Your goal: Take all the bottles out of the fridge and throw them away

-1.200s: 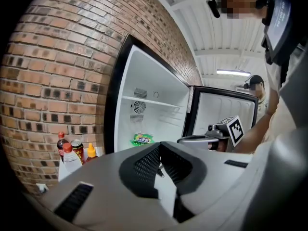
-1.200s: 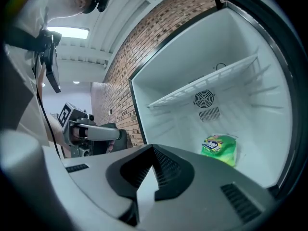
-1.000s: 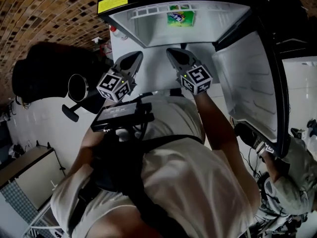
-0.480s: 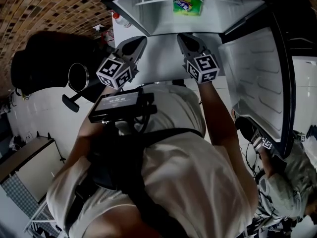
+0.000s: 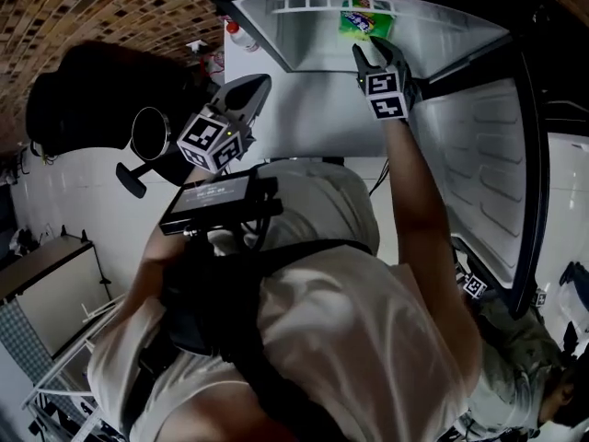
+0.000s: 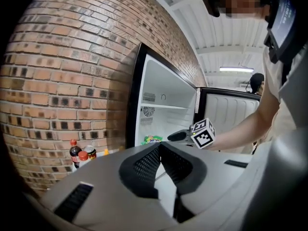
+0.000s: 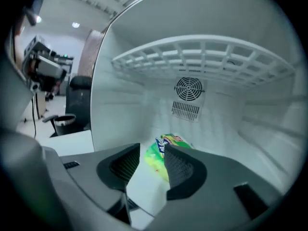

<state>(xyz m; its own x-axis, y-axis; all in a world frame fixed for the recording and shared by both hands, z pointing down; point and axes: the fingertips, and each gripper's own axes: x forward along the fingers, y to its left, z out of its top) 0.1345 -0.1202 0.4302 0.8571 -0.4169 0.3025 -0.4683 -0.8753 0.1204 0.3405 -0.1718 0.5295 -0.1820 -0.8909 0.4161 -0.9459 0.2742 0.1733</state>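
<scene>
The left gripper (image 6: 160,145) hangs back at the person's chest with its jaws together and nothing between them. I take it to be parked there so it stays clear of the doorway while the other hand works. Past it, the right arm is stretched into the open fridge (image 7: 120,105). The right gripper (image 7: 152,150) tips a little downward and its jaws have just been opening. They stand well apart now and have hold of nothing. The green bottle (image 7: 169,139) shows in the gap just beyond the pads, seemingly on its side on the fridge floor, so the spread looks meant to take its body. Above it runs a bare wire shelf (image 7: 202,52), and the fan grille (image 7: 188,88) sits on the back wall. Outside, a red-capped bottle (image 6: 75,153) stands by the brick wall (image 6: 62,81).
</scene>
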